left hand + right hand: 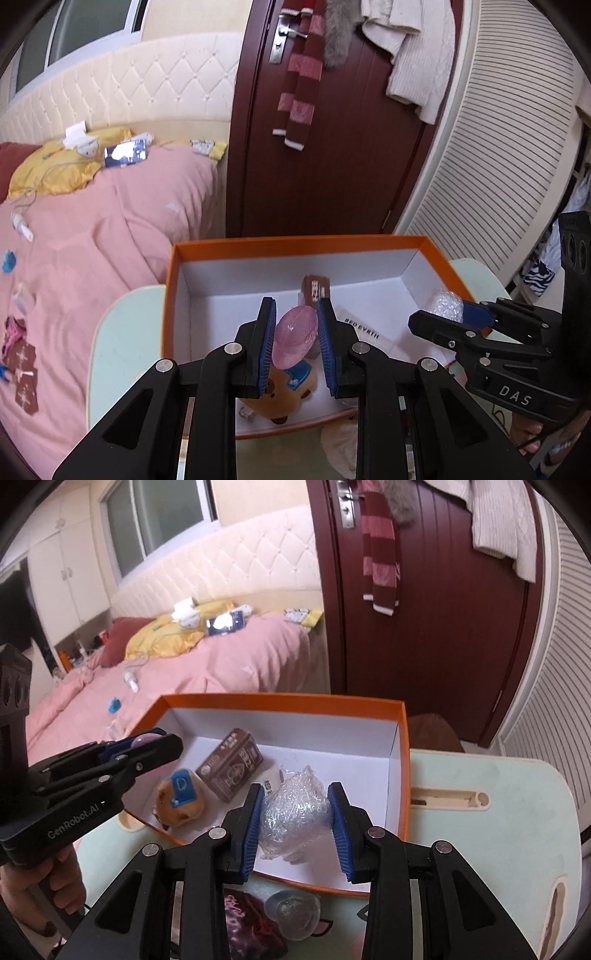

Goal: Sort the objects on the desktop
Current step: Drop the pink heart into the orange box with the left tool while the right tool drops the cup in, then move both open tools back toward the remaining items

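Left tongs (295, 341) are clamped on a translucent pink egg-shaped piece (294, 341), smooth and glossy, held between the blue pads over the orange box (295, 244). Right tongs (296, 825) are squeezing a crinkled wad of clear plastic wrap (291, 812), also above the box's white interior, at its near edge.

Down in the box: a brown plush toy (180, 802) with a blue tag, a brown carton (229, 768) lying flat, and a white printed strip (364, 328).

The right wrist view picks up what the left misses: a dark red glossy packet (251, 928) and a clear round lid-like piece (293, 914) on the counter (498, 842), just outside the box. From the left wrist view, a pale soft lump (338, 443) sits in front of the box instead.

The counter is pale mint green. Beside it, a bed (110, 229) in pink bedding, scattered with small items, a quilted cream headboard (147, 85), and a dark red door (332, 147) hung with a striped scarf (301, 81).
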Action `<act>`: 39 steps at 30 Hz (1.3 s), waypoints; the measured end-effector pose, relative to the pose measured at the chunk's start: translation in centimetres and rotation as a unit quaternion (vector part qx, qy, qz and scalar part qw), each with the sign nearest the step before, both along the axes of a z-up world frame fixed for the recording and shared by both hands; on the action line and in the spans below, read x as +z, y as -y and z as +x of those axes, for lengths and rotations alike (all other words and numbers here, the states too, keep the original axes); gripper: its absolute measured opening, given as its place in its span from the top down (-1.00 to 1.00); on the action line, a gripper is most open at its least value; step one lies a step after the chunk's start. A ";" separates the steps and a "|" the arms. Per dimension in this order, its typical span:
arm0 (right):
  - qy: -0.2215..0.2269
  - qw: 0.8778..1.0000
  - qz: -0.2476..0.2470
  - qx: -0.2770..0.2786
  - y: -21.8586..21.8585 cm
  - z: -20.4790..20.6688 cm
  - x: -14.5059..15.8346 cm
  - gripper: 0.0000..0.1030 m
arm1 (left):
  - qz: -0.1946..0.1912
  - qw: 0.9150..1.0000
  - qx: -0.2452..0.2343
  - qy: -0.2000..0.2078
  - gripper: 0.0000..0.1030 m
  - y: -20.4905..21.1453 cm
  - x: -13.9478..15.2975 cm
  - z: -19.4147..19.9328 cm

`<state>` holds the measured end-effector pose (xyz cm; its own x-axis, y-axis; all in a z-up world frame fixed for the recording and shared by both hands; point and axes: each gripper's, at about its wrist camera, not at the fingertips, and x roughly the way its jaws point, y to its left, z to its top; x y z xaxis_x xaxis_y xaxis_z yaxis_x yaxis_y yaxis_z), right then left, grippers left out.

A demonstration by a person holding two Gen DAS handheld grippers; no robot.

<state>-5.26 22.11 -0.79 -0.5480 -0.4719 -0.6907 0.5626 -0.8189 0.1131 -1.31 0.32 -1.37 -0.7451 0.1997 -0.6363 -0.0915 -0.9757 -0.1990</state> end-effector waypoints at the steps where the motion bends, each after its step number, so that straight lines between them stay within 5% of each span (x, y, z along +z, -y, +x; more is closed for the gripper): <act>1: 0.002 1.000 0.001 -0.001 0.0 0.0 -0.2 0.32 | 0.002 1.000 0.003 0.002 0.51 0.0 -0.2 0.0; 3: -0.002 1.000 0.000 -0.001 -0.1 0.1 -0.3 0.13 | 0.002 1.000 0.012 -0.006 0.23 0.1 -0.1 0.2; 5: -0.008 1.000 -0.002 0.003 -0.1 0.5 -0.1 -0.12 | -0.003 0.999 0.023 -0.021 -0.36 0.1 0.2 0.6; 6: -0.011 1.000 -0.003 0.005 -0.1 0.7 0.0 -0.21 | -0.008 0.999 0.025 -0.031 -0.41 0.1 0.5 0.9; 18: -0.026 0.998 -0.052 0.033 -2.2 3.9 3.1 -0.22 | -0.002 0.997 0.027 -0.066 -0.41 0.9 4.4 6.0; 25: -0.004 0.995 -0.085 0.058 -4.2 7.2 5.0 -0.22 | -0.018 0.997 0.045 -0.054 -0.41 0.6 6.1 9.7; 30: -0.009 0.999 -0.039 0.032 -5.9 9.9 3.5 -0.32 | -0.005 0.998 0.054 -0.014 -0.41 -0.3 3.4 12.4; 39: 0.014 0.997 0.076 -0.032 -8.6 12.0 -3.4 -0.32 | -0.026 0.998 0.036 0.046 -0.41 -2.3 -2.5 14.9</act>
<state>6.76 30.76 -4.15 -0.5536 -0.3259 -0.7664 0.5073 -0.8618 0.0000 13.59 2.64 -3.84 -0.6945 0.1123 -0.7107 -0.0043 -0.9884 -0.1520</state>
